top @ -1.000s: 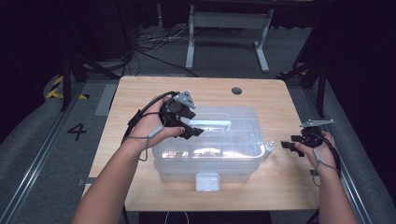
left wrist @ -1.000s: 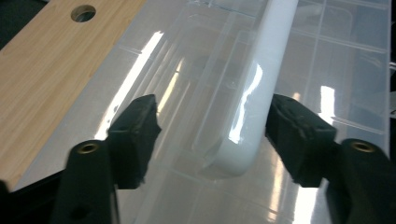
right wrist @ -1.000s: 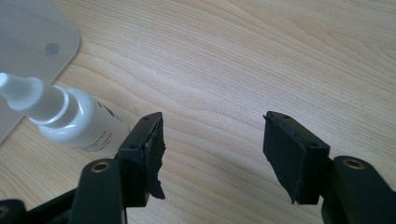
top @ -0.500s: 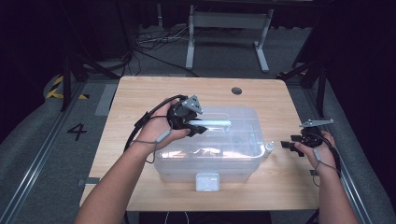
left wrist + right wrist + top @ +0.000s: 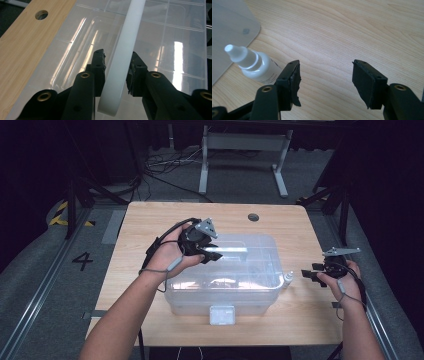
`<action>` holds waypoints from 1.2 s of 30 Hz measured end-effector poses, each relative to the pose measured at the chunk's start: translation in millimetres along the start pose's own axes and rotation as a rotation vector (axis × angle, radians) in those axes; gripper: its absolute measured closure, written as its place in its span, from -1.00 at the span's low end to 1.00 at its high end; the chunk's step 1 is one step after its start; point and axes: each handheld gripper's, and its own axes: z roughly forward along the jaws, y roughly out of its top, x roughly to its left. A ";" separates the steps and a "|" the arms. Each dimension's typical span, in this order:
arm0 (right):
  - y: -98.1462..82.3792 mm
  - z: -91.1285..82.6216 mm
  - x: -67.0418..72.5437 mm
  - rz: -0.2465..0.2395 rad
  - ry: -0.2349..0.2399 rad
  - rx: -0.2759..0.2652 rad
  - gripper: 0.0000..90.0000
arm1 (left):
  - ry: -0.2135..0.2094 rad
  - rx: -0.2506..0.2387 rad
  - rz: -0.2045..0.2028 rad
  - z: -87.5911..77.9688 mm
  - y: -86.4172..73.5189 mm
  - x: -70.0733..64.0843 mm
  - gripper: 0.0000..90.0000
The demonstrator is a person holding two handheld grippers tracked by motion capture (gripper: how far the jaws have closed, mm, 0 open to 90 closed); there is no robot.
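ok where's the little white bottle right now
The small white bottle lies on the table at the clear box's right end, just left of the right gripper in the high view.

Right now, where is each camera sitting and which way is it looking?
High view: above the person's side of the table, looking forward and down at the clear box; both forearms and hands come in from the bottom.
Left gripper view: rides on the left gripper, looking along its jaws, closed around the white handle on the box lid.
Right gripper view: rides on the right gripper, looking down at the table; its jaws stand open beside a small white bottle.
Shared: the high view also shows that bottle by the box.
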 end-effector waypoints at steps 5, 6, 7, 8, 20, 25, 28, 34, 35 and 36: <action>-1.4 -9.9 2.1 0.000 -0.004 -0.027 -0.10 | 0.018 -0.008 -0.009 -1.8 3.5 3.6 0.59; -1.7 -11.3 2.2 -0.003 -0.006 -0.032 -0.09 | 0.018 -0.008 -0.011 -2.5 4.7 5.2 0.58; -2.0 -13.3 2.8 -0.001 -0.008 -0.033 -0.09 | 0.017 -0.006 -0.015 -3.3 6.7 7.6 0.58; -2.0 -13.3 2.8 -0.001 -0.008 -0.033 -0.09 | 0.017 -0.006 -0.015 -3.3 6.7 7.6 0.58; -4.7 -30.1 11.1 -0.034 0.030 -0.117 0.18 | 0.010 0.014 -0.066 -8.6 21.9 28.2 0.56; -3.9 -33.9 14.8 -0.059 0.031 -0.145 0.22 | 0.011 0.017 -0.084 -9.5 26.4 35.0 0.55; -3.6 -37.7 18.6 -0.081 0.030 -0.168 0.22 | 0.007 0.021 -0.090 -9.7 29.2 40.0 0.55; -4.5 -46.4 24.8 -0.103 0.001 -0.156 0.16 | -0.004 0.036 -0.112 -9.7 34.6 49.0 0.54; -4.8 -48.5 25.6 -0.098 -0.009 -0.155 0.14 | -0.006 0.038 -0.115 -9.8 35.4 50.7 0.54; -4.8 -48.5 25.6 -0.098 -0.009 -0.155 0.14 | -0.006 0.038 -0.115 -9.8 35.4 50.7 0.54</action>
